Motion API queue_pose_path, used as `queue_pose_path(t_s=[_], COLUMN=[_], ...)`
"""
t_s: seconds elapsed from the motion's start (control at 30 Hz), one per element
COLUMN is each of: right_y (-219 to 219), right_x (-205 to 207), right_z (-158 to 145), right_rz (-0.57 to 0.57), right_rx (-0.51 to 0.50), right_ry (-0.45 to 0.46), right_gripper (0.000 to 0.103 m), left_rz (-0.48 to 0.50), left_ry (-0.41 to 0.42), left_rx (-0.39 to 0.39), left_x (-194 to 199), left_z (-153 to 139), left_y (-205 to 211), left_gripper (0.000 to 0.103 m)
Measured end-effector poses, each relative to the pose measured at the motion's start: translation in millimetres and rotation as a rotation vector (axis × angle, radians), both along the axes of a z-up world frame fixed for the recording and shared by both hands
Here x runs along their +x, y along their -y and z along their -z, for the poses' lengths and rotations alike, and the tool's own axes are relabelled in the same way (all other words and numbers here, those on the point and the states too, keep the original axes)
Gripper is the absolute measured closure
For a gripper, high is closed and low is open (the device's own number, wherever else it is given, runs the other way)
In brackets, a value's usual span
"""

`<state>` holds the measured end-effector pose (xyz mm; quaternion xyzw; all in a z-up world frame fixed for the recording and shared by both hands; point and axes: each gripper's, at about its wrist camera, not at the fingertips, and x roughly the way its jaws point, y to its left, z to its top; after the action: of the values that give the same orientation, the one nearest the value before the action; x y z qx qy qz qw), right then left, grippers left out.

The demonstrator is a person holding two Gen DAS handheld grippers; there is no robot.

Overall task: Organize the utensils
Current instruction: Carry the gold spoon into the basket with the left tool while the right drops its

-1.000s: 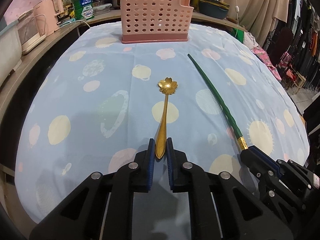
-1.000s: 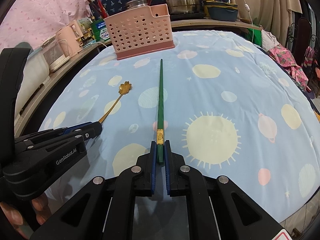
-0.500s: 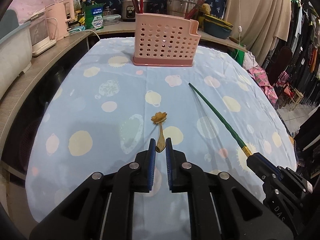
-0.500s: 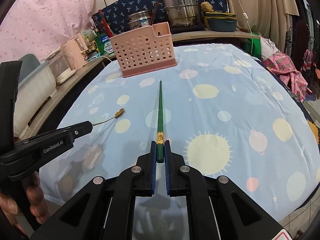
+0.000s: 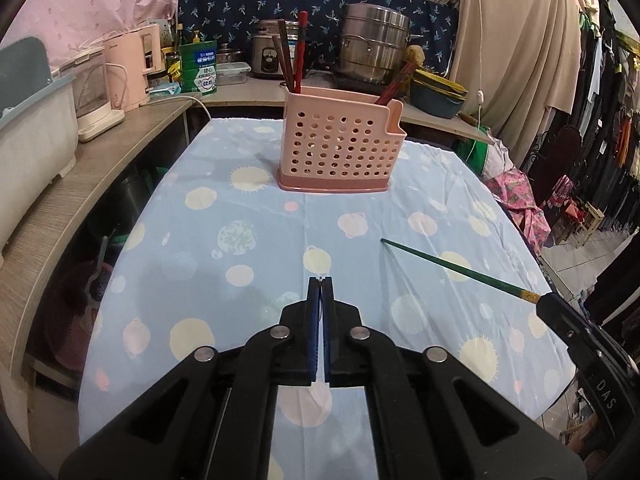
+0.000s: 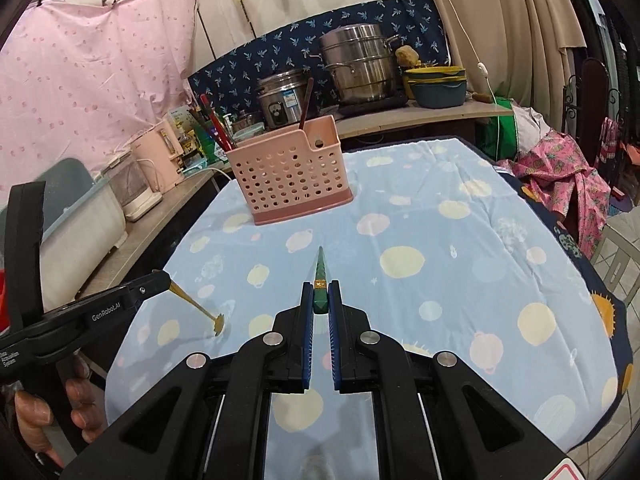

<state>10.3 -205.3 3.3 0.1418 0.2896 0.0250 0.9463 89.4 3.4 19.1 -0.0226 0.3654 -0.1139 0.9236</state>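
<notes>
My left gripper is shut on the handle of a gold flower-bowl spoon. The spoon is hidden behind the pads in the left wrist view; in the right wrist view it hangs tilted down from the left gripper, above the cloth. My right gripper is shut on the thick end of a green chopstick, which points forward and is lifted off the table; it also shows in the left wrist view. A pink perforated utensil basket stands at the far end of the table, with dark red chopsticks in it.
The table has a light blue cloth with pale spots. A wooden counter with appliances runs along the left. Steel pots and bowls stand on a shelf behind the basket. Clothes hang at the right.
Both grippers have risen well above the table with their utensils. The spoon has tipped downward out of the left wrist view, and the chopstick now points straight ahead, foreshortened.
</notes>
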Motion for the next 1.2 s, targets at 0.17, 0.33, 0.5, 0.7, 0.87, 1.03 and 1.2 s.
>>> queue_pose_path(t_s=[0.17, 0.33, 0.5, 0.7, 0.87, 1.03, 1.2], right_y=[10, 19, 23, 23, 23, 23, 24], right_x=[1, 4, 10, 26, 43, 67, 100], right_z=[-24, -44, -64, -86, -104, -123, -151], right_rz=[0.019, 0.03, 0.024, 0.01, 0.003, -0.009, 0.0], right_rx=[0.007, 0.021, 0.034, 0.029, 0.03, 0.053, 0.049], right_ry=[0.061, 0.104, 0.143, 0.184, 0.22, 0.264, 0.325], right_gripper=[0.096, 0.096, 0.096, 0.096, 0.096, 0.096, 0.096], left_rz=[-0.019, -0.028, -0.02, 0.01, 0.039, 0.048, 0.046], left_ry=[0.019, 0.021, 0.027, 0.009, 0.022, 0.026, 0.06], left_rx=[-0.005, -0.025, -0.043, -0.082, -0.102, -0.116, -0.114], left_x=[6, 12, 19, 36, 53, 78, 111], left_z=[-9, -19, -34, -56, -77, -94, -122], left_y=[-11, -20, -22, -22, -17, -11, -2], left_gripper=[0.102, 0.102, 0.102, 0.102, 0.102, 0.102, 0.102])
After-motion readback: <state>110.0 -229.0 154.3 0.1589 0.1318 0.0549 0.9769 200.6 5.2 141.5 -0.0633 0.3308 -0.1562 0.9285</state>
